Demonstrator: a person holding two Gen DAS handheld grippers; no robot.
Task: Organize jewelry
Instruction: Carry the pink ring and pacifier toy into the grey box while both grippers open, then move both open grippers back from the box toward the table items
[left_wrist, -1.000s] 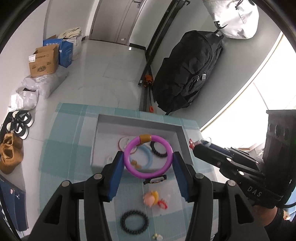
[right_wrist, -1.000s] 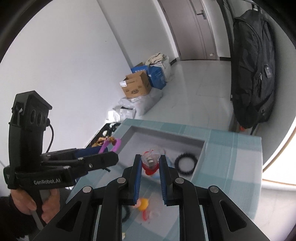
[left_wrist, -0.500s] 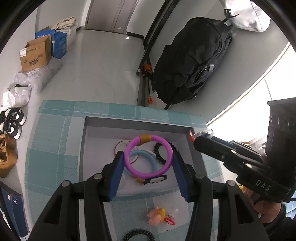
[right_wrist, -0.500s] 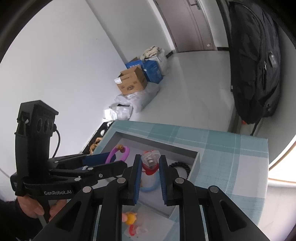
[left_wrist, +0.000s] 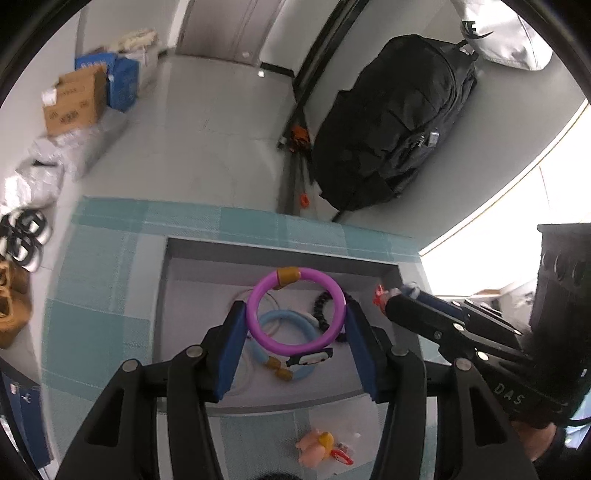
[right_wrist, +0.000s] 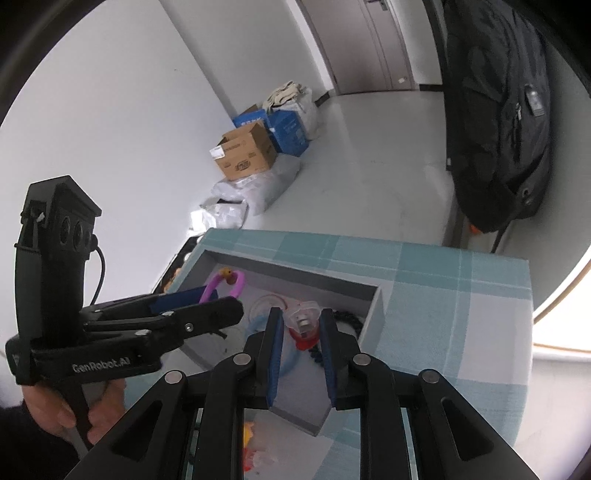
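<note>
Through your left wrist camera, your left claw is closed part way onto a purple bracelet, its blue pads pressing the ring's two sides and holding it upright. The bracelet carries an amber bead at its far edge and a small black-and-white charm at its near edge. Directly below the claw sits the grey tray on the teal checked worktop. In the tray, under the bracelet, lie a light blue bracelet and a black beaded bracelet a little to the right. To the right of the claw, your right claw reaches in over the tray's right wall with something red at its tip. Nearer than the tray, a small pink and yellow charm lies on the worktop.

Through your right wrist camera, your right claw is nearly closed, gripping a small clear and red trinket between its blue pads, above the tray's right end. To the left of it, your left claw holds the purple bracelet over the tray's left half. The black beaded bracelet lies just right of the claw's tips.
</note>
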